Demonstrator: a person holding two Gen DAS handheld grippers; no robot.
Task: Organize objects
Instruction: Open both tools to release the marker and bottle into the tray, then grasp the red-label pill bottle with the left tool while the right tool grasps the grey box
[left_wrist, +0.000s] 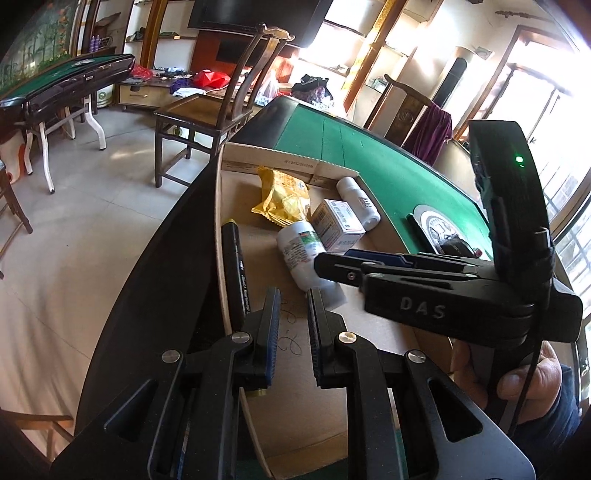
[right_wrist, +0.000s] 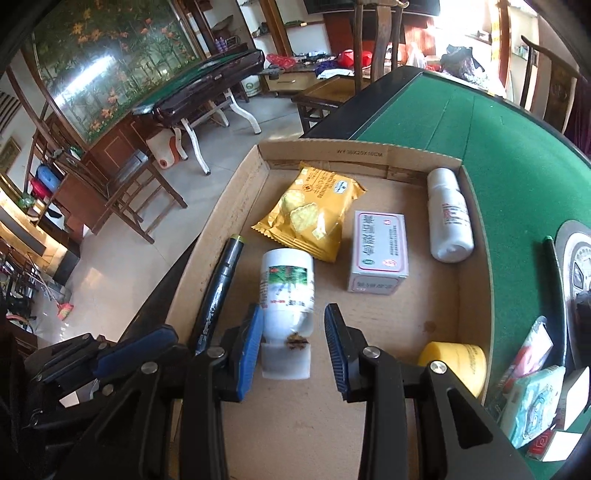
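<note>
— Where do we see the white bottle (right_wrist: 286, 291)?
— Lying mid-tray in the cardboard tray (right_wrist: 476, 236), loose between our right gripper's (right_wrist: 293, 347) spread fingers; marker (right_wrist: 218, 291) along the left wall.
— Our left gripper (left_wrist: 293, 321)?
— Narrowly parted, empty. Only the right view shows the yellow cup (right_wrist: 456, 363).

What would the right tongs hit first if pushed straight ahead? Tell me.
Most likely the white bottle lying between the open right tongs in the cardboard box; how high the tongs hover over it is unclear.

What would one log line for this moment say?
right gripper: open around white bottle | left gripper: open, empty | cardboard box: partly filled
</note>
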